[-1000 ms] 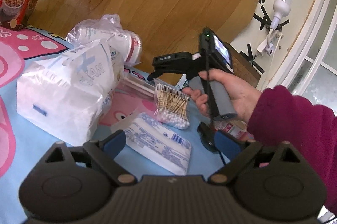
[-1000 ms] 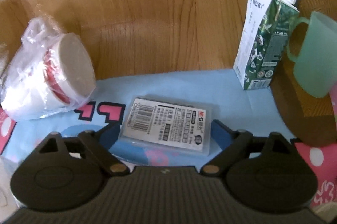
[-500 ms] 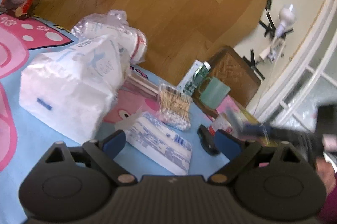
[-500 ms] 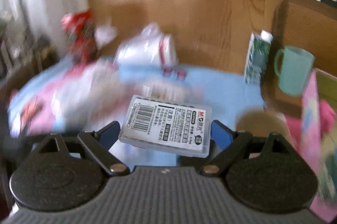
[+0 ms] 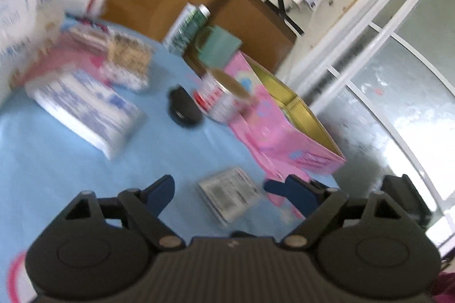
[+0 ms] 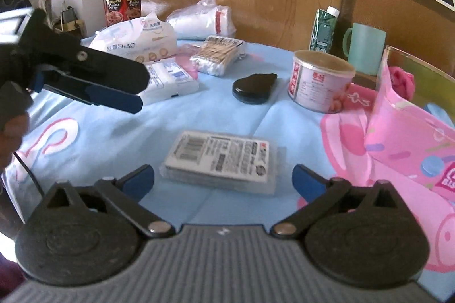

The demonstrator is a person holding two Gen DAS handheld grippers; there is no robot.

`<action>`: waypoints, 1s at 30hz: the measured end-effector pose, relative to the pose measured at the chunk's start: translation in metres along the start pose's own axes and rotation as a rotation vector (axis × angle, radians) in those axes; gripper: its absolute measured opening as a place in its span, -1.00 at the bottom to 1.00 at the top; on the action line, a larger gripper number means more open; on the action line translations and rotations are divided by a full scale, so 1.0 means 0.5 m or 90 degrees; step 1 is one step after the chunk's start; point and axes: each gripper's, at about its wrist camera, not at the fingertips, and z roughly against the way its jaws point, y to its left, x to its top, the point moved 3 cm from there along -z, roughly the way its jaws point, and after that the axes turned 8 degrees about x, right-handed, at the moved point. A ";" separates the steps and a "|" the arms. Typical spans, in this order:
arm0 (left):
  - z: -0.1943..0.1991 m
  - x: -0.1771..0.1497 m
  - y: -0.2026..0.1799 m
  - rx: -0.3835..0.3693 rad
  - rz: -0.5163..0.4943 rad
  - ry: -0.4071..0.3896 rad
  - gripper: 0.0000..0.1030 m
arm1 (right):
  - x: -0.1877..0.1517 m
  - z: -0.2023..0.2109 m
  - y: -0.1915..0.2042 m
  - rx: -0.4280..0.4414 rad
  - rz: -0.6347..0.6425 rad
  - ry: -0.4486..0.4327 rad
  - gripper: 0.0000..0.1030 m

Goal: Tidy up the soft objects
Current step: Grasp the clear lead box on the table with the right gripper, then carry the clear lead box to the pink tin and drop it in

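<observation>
The right gripper [image 6: 223,177] has just opened wide and let go of the flat pack [image 6: 220,162]; it now lies on the blue table [image 6: 113,138], free. The left gripper [image 6: 113,95], empty, has been closing a little

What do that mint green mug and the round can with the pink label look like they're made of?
The mug looks like matte, slightly translucent plastic: soft, even colour, no glaze shine. The can seems metal under a printed label, with a cloudy plastic lid; its wall is covered, so metal is a guess.
</observation>
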 end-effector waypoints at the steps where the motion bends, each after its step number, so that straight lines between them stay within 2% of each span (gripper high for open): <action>1: -0.007 -0.004 -0.006 -0.007 0.003 0.010 0.61 | 0.001 -0.002 0.005 0.002 -0.005 0.002 1.00; 4: -0.036 -0.015 -0.025 0.002 -0.002 0.037 0.50 | -0.001 -0.006 -0.001 0.015 -0.017 -0.002 1.00; 6: -0.062 -0.022 -0.027 0.015 0.001 0.064 0.32 | -0.002 -0.011 -0.004 0.024 -0.012 0.003 0.91; 7: -0.077 -0.025 -0.026 0.017 0.008 0.078 0.30 | -0.006 -0.009 -0.005 0.025 0.000 -0.001 0.81; 10: -0.091 -0.015 -0.048 0.026 -0.003 0.076 0.29 | -0.006 -0.007 -0.013 0.003 0.006 -0.013 0.78; 11: -0.092 -0.008 -0.064 0.021 -0.020 0.070 0.29 | -0.005 -0.003 -0.020 -0.012 0.006 -0.023 0.78; 12: -0.091 0.000 -0.085 0.006 -0.042 0.063 0.20 | -0.003 0.006 -0.025 -0.025 0.008 -0.037 0.77; 13: -0.094 0.011 -0.109 -0.023 -0.061 0.064 0.19 | 0.001 0.018 -0.028 -0.022 0.012 -0.054 0.77; 15: -0.102 0.034 -0.158 -0.041 -0.106 0.048 0.19 | 0.013 0.051 -0.031 -0.009 0.019 -0.096 0.77; 17: -0.119 0.061 -0.216 -0.049 -0.167 0.032 0.19 | 0.023 0.075 -0.029 -0.055 0.060 -0.131 0.76; 18: -0.128 0.070 -0.235 -0.060 -0.181 0.029 0.19 | 0.027 0.083 -0.030 -0.091 0.081 -0.146 0.48; 19: -0.136 0.079 -0.252 -0.069 -0.190 0.024 0.19 | 0.030 0.091 -0.035 -0.114 0.095 -0.157 -0.02; 20: -0.141 0.089 -0.264 -0.074 -0.195 0.017 0.19 | 0.034 0.097 -0.046 -0.131 0.093 -0.158 -0.07; 22: -0.147 0.101 -0.269 -0.073 -0.190 0.003 0.23 | 0.037 0.115 -0.077 -0.145 0.060 -0.172 -0.02; 24: -0.146 0.109 -0.244 -0.055 -0.165 -0.006 0.35 | 0.030 0.122 -0.107 -0.144 0.033 -0.160 0.03; 27: -0.160 0.104 -0.198 -0.023 -0.100 0.029 0.36 | 0.000 0.129 -0.136 -0.119 -0.004 -0.130 0.11; 29: -0.175 0.087 -0.176 -0.018 -0.070 0.061 0.36 | -0.025 0.137 -0.151 -0.110 -0.028 -0.119 0.39; 30: -0.183 0.080 -0.170 -0.014 -0.066 0.073 0.39 | -0.035 0.136 -0.154 -0.108 -0.042 -0.109 0.63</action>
